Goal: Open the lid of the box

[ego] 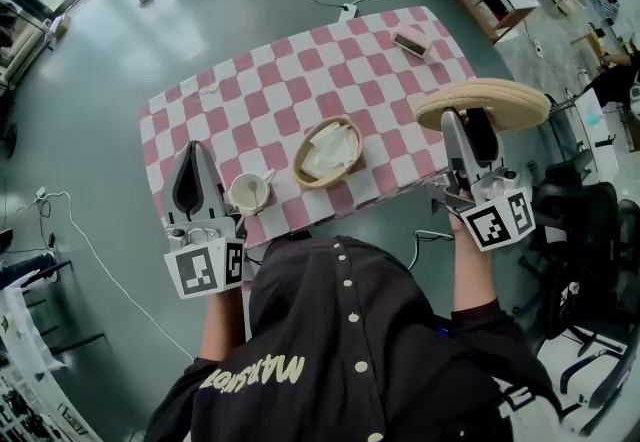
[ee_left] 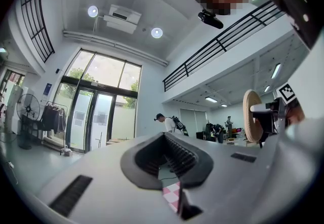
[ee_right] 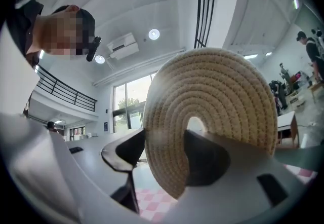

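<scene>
Lid (ego: 483, 102) of coiled, woven fibre is held edge-on in the right gripper (ego: 462, 120), clear of the table's right edge and well apart from its box. Its rim is clamped between the pads, as is seen in the right gripper view (ee_right: 162, 152). The lid (ee_right: 212, 106) is judged light, somewhat flexible and rough enough not to slip; a hold at the rim is judged adequate, though a hard squeeze may deform the coils. A small opening is noted at its centre.

The box, an oval woven basket (ego: 298, 168), is found uncovered on the pink-checked tablecloth (ego: 260, 100), with white material inside. A white cup (ego: 248, 193) stands just beside it.

The left gripper (ego: 196, 155) is clenched on nothing, tips together.

No brand is found on lid or basket. Pale lettering on the person's dark garment is seen upside down and is not read with certainty.
</scene>
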A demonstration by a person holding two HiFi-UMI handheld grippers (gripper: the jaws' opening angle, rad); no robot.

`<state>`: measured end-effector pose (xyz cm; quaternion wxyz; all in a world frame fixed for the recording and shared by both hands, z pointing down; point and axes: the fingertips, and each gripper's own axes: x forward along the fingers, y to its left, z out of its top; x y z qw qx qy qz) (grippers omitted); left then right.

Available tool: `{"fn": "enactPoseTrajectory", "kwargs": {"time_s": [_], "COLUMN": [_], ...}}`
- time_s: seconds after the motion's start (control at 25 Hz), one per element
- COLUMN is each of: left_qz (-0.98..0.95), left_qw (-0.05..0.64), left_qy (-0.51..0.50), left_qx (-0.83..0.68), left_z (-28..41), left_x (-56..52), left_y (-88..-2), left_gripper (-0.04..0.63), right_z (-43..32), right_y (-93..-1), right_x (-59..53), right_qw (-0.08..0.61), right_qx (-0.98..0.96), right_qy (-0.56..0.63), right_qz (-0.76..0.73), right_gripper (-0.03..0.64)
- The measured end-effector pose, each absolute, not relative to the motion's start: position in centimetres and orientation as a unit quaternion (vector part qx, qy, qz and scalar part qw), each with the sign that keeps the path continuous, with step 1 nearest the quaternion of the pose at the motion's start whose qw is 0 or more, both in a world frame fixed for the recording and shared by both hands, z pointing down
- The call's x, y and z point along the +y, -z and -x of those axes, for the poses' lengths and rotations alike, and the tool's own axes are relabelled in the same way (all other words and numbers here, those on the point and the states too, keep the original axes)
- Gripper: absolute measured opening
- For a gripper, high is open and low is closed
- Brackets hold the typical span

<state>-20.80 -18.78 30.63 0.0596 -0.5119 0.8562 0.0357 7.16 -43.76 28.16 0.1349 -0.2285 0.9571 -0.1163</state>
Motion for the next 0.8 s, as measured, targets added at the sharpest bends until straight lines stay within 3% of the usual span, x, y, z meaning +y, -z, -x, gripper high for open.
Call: {"fn": "enactPoseTrajectory", "kwargs": {"time_s": [0.4,0.8], "left_qz": [0.504,0.485], "left_qw": [0.062,0.062], "left_qy": [-0.039,-0.031], "left_qx": [0.861,0.872], "left_z": [21.2,22.1], "left_x": [-18.2,-16.6], "left_y": [-29.8,-30.1], "left_gripper": [0.011,0.011], "right_z": [-10.2,-12.5], "right_y": [-27.8,-28.9], "right_x": [-44.2,-44.5], "right_qw": [0.103,0.084], "right_qx": [0.946,0.934], "right_qy": [-0.006,-0.038], "right_qz": [0.307,0.346], "right_gripper": [0.250,0.249]}}
